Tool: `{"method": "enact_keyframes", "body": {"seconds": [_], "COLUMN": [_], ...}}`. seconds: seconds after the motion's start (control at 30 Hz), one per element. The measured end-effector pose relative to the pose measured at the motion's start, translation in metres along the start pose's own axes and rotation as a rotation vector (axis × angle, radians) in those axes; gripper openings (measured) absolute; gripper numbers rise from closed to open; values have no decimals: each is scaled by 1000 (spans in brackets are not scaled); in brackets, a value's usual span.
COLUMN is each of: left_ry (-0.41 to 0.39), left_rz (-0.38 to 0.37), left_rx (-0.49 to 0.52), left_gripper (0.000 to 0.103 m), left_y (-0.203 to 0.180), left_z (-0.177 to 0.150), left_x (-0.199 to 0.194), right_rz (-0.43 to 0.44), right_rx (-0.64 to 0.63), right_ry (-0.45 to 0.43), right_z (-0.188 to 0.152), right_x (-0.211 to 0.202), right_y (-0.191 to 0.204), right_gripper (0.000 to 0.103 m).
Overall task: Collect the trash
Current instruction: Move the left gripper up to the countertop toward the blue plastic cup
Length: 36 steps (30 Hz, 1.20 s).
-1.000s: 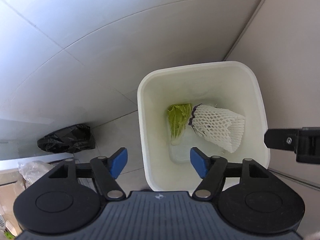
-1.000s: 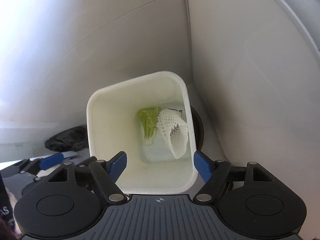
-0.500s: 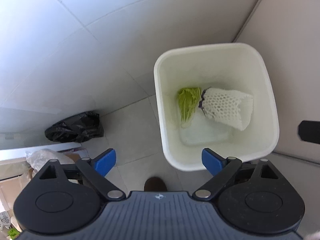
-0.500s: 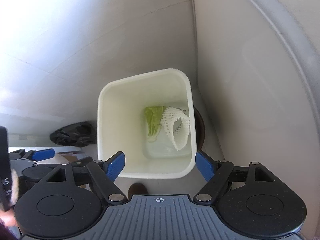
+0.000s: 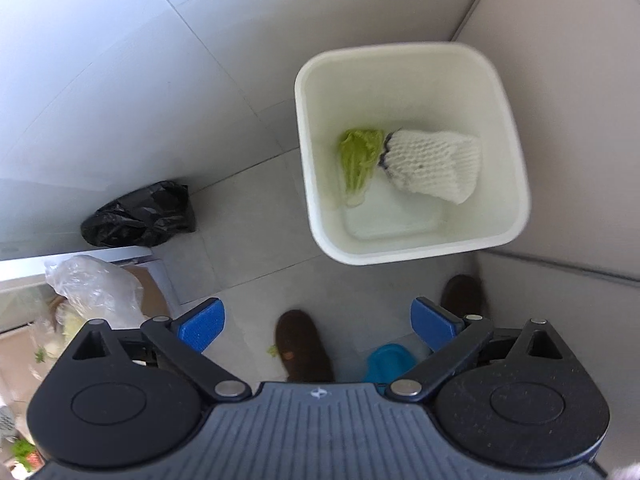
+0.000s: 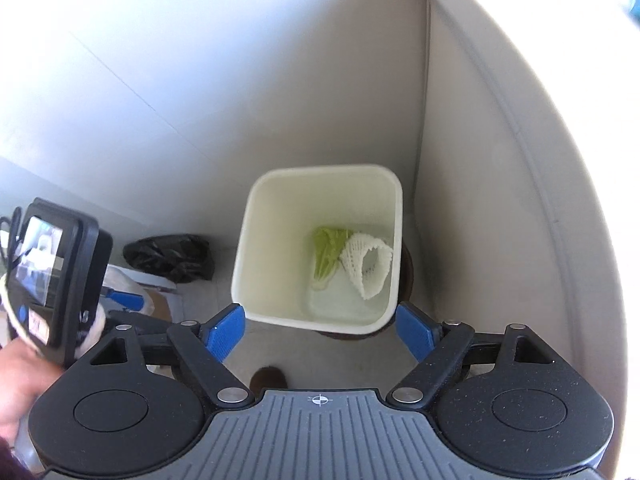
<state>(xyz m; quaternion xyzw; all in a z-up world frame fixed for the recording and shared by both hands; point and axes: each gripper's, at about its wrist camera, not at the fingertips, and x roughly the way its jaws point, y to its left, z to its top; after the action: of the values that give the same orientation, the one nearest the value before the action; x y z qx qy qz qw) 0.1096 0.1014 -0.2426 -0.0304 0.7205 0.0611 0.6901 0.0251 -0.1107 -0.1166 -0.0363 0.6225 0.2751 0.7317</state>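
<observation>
Left wrist view, lower frame: left gripper [image 5: 316, 326] spread wide with nothing between its blue pads, jaws just opened further than a second earlier. Just beyond, two brown slippers [image 5: 304, 346] on the tiled floor, absent from the frame a second before; so backed off and lifted from the bin. Centre right: white trash bin [image 5: 516, 184] against the wall corner, holding a lettuce leaf [image 5: 358, 160] and, touching it on the right, a white foam fruit net [image 5: 434, 170], both on the bottom. Left of centre: black plastic bag [image 5: 140, 216] on the floor, still uncollected.

Right wrist view, lower frame: right gripper [image 6: 320, 330] likewise spread and empty, jaws just widened. Bin smaller than before.

Judged: both drops done, hands free for the next piece.
</observation>
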Motion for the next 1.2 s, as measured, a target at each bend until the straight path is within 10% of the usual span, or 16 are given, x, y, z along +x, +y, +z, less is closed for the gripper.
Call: {"method": "enact_keyframes", "body": {"seconds": [0.6,1.2], "left_ry": [-306,-458], "left_rz": [-173,-262], "left_rx": [56,171], "left_gripper": [102,102], "left_y": [-42,-107], "left_z": [-3,8], "left_x": [-127,-188], "right_rz": [-99,-265], "right_rx": [175,356], "right_ry": [-387,-463], "right_z": [-30,-67], "right_x": [-132,-172], "right_y": [-52,-127], "right_gripper": [94,99]}}
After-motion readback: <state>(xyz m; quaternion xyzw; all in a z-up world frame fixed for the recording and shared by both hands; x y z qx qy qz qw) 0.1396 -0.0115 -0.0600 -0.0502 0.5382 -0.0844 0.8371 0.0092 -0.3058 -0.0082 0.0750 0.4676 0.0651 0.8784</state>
